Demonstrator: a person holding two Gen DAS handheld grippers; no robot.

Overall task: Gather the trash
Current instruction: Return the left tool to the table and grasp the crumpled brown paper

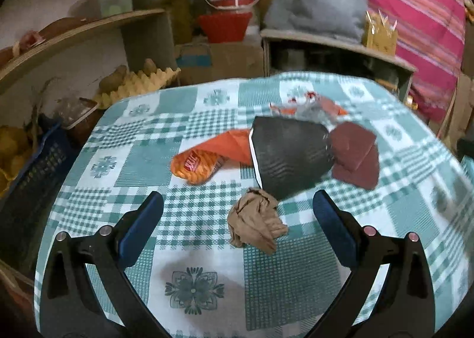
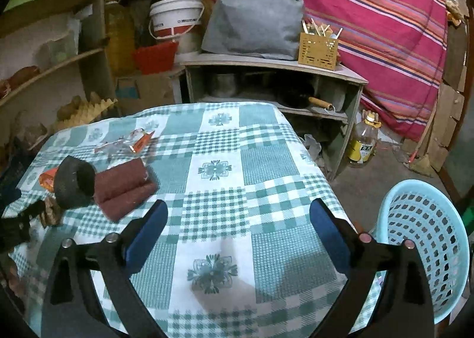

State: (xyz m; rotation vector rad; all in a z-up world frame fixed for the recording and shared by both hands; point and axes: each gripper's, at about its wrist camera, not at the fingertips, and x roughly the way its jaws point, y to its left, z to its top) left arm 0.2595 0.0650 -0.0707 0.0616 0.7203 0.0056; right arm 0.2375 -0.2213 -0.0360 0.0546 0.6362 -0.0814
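Lying just ahead of the left gripper [image 1: 237, 219]: a crumpled brown paper wad [image 1: 256, 221], on the checked tablecloth [image 1: 189, 213] between the two blue pads, nearer the right-hand pad, about 1 o'clock from the midpoint of the jaws. Long axis of the wad running roughly from 11 to 5 o'clock, so across the jaw line only at a slant. Jaws spread wide, pads well clear of the wad, nothing gripped.

Spread wide too and empty: the right gripper [image 2: 238, 230], with only bare cloth between its pads. From it, the litter sits far off at 10 o'clock, well apart; left hand plainly the nearer one for the wad, judging by both views. Pale blue basket [image 2: 426, 249] standing off the table edge at 3 o'clock of the right gripper, likely the place for the trash.

Counting the pieces on the cloth: one brown wad; one orange snack packet [image 1: 207, 157] at 11 o'clock of the left jaws; one clear wrapper with orange print [image 1: 308, 107] at the far side, 12 to 1 o'clock. Also one black ribbed cuff-like thing [image 1: 288, 154] and one dark red folded cloth [image 1: 354, 154], touching each other at 1 o'clock; whether these count as trash cannot be told.
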